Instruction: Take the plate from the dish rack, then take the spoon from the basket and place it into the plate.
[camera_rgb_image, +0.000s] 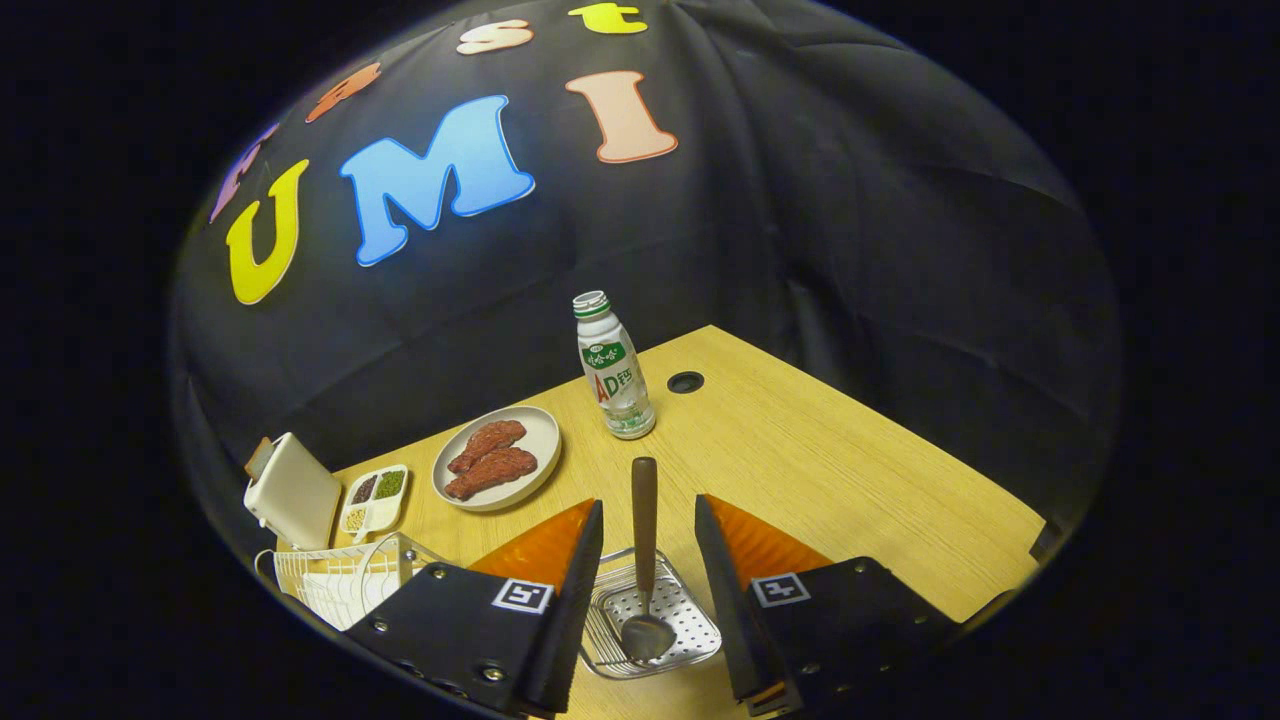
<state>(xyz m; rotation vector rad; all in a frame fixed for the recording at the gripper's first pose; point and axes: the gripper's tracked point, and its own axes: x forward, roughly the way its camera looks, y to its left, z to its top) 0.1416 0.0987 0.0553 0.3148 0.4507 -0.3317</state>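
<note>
At the lower left of the frame, a white wire dish rack (335, 578) is seen at the desk's near edge, with a white plate (330, 592) lying in it. Just above the rack, a white toaster (292, 492) stands, and beside it to the right a small divided tray (373, 498) of seeds and grains is set. Further right, a round dish (497, 457) carrying two pieces of meat is placed on the wooden desk (850, 480). Near the middle of the frame, a capped bottle (613, 368) stands upright, with a round hole (685, 381) in the desk just to its right.

At the bottom centre, the tool (650, 530) is held wide open, and nothing is gripped by it. Between its two fingers, a metal basket (690, 625) with a perforated floor is seen, and in it the spoon (645, 560) rests, bowl down toward the frame's bottom, dark handle pointing up toward the bottle. Neither finger is touching the spoon.
</note>
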